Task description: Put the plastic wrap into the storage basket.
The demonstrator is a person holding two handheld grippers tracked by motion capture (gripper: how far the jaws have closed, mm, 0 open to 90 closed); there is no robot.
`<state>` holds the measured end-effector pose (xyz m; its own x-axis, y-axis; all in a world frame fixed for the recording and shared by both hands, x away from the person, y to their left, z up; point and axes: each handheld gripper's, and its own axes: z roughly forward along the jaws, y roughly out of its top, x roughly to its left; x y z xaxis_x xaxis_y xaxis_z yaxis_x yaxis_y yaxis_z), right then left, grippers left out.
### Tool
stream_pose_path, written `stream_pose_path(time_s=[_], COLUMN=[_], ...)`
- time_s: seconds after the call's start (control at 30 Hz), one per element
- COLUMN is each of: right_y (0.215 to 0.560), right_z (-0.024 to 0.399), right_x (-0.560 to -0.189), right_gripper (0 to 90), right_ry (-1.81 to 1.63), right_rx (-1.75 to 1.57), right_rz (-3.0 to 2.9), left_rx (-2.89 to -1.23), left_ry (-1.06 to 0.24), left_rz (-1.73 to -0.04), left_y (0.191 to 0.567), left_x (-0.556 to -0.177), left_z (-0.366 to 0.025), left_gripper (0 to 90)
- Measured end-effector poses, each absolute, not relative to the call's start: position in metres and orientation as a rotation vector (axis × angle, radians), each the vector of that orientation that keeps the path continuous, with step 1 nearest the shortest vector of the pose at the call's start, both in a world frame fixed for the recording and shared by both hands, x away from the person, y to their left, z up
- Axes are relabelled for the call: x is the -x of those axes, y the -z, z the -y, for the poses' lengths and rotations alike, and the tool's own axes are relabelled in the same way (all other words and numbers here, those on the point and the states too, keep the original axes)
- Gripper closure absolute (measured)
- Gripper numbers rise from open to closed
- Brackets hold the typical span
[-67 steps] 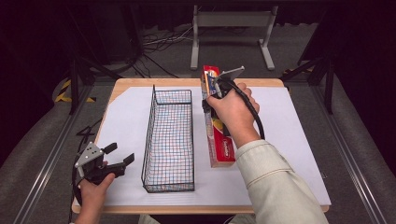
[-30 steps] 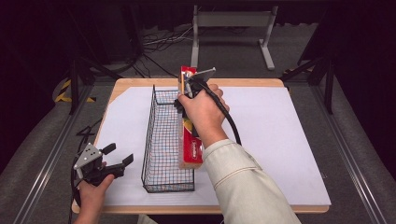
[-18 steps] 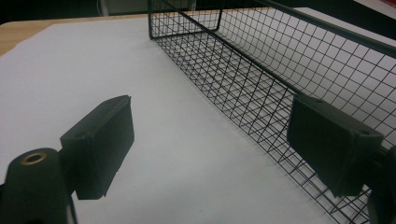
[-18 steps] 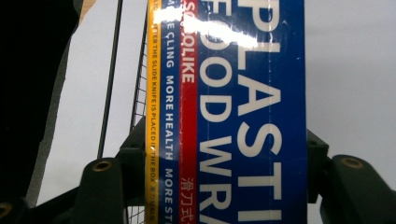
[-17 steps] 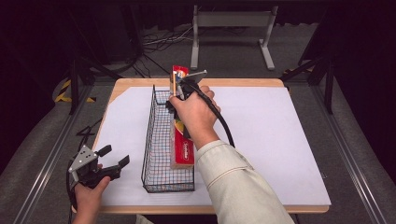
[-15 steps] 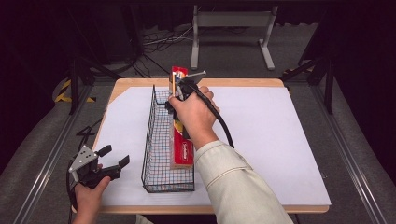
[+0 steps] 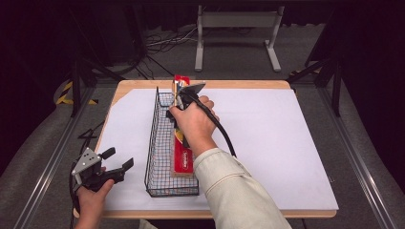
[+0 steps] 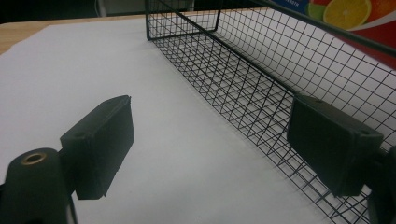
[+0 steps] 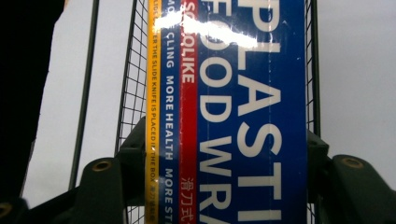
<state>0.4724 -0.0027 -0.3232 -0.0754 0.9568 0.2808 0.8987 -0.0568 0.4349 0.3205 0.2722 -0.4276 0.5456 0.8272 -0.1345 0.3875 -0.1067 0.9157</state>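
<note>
A long plastic-wrap box (image 7: 183, 156), red on the side and blue on top (image 9: 247, 107), lies lengthwise over the right half of a black wire basket (image 7: 161, 143). Its far end pokes past the basket's far rim. My right gripper (image 7: 185, 94) is shut on the box near that far end, one jaw on each long side (image 9: 224, 149). I cannot tell if the box rests on the basket floor. My left gripper (image 7: 118, 159) is held open near the table's front left corner, left of the basket (image 8: 261, 79), with nothing between its fingers (image 8: 210, 135).
A white sheet (image 7: 282, 143) covers the wooden table, with wide bare room right of the basket. The left hand sits at the table's front left edge. A metal stand (image 7: 236, 28) and cables lie on the floor beyond the table.
My right gripper has carried the box leftward from the sheet right of the basket to over the basket's right half. The left gripper has hardly moved.
</note>
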Motion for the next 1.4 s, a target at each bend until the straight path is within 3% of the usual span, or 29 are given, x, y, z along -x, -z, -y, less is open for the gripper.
stream_pose_path(time_s=[1.4], right_y=[0.383], right_z=[-0.019], right_x=[-0.471], right_gripper=[39.7], right_ry=[-0.574], right_rx=[-2.078], right_rz=[-2.137], left_rx=[-1.716], left_ry=[-0.512], left_rz=[-1.038], left_y=[0.429], left_x=[-0.322], left_z=[-0.271], left_gripper=[15.7])
